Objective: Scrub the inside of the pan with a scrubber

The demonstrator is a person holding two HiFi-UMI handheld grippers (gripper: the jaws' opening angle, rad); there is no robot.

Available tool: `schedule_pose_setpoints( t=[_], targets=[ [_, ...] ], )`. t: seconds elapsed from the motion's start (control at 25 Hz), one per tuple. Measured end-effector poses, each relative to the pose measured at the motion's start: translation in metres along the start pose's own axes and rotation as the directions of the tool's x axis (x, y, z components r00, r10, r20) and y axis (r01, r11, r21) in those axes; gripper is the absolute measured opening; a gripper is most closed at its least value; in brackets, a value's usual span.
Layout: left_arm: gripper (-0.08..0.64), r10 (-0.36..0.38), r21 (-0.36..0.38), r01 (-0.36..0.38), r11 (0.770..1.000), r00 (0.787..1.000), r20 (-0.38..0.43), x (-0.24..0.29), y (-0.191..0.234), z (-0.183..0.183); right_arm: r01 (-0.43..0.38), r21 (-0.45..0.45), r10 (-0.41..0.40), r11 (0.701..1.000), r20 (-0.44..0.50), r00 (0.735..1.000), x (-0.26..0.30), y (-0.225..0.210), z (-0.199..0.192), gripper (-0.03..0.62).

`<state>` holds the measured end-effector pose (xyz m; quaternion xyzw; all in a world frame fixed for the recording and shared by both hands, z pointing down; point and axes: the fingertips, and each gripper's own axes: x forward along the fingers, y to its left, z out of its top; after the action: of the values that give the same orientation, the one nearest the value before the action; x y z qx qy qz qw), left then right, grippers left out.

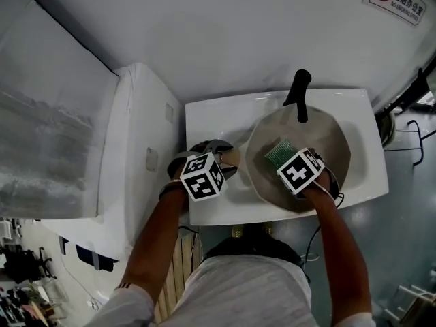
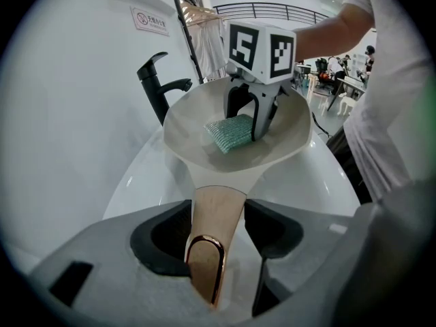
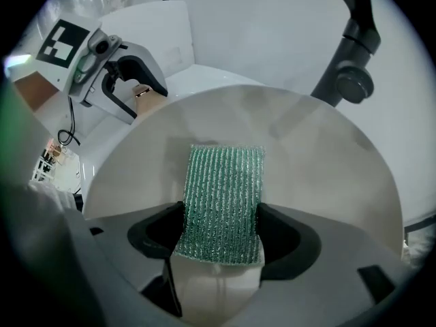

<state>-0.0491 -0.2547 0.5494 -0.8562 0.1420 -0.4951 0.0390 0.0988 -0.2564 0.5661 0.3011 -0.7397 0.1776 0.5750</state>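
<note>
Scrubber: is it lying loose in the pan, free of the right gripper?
No: the right gripper is closed on the near end of the green scrubber, whose far end lies over the inside of the pan.

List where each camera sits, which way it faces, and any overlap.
Head view: on the head, steeply down at sink and pan; both forearms, left gripper, right gripper show.
Left gripper view: along its jaws, shut on the pan handle, into the pan; torso shows.
Right gripper view: along its jaws, gripping the scrubber, toward the faucet.
Shared: each gripper view shows the other gripper.
</note>
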Motion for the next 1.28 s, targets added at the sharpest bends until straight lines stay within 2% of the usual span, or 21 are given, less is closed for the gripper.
schedule_pose_setpoints(
  t=[0.36, 0.52, 0.84, 1.12, 1.28],
  targets=[
    [0.252, -0.009, 0.002, 0.009, 1.0, 1.0, 0.005, 0.001, -0.001, 0.0, 0.051, -0.004, -0.051, 0.999, -0.056, 0.997, -0.017, -0.022, -0.024, 0.339],
    [0.252, -0.011, 0.003, 0.011, 1.0, 1.0, 0.003, 0.001, -0.001, 0.0, 0.06, -0.016, -0.061, 0.998, -0.044, 0.997, -0.03, -0.023, -0.025, 0.339],
    [0.252, -0.011, 0.005, 0.011, 1.0, 1.0, 0.003, 0.001, -0.001, -0.001, -0.039, -0.01, 0.039, 0.999, 0.067, 0.997, -0.038, 0.019, 0.008, 0.339],
    [0.252, -0.01, 0.004, 0.01, 1.0, 1.0, 0.004, 0.001, -0.001, 0.0, -0.086, -0.036, 0.087, 0.996, 0.02, 0.996, -0.018, 0.046, 0.006, 0.339],
    [0.252, -0.008, 0.006, 0.008, 1.0, 1.0, 0.003, 0.001, 0.0, -0.001, -0.062, -0.057, 0.061, 0.996, -0.025, 0.998, -0.014, 0.043, -0.006, 0.341]
  ],
)
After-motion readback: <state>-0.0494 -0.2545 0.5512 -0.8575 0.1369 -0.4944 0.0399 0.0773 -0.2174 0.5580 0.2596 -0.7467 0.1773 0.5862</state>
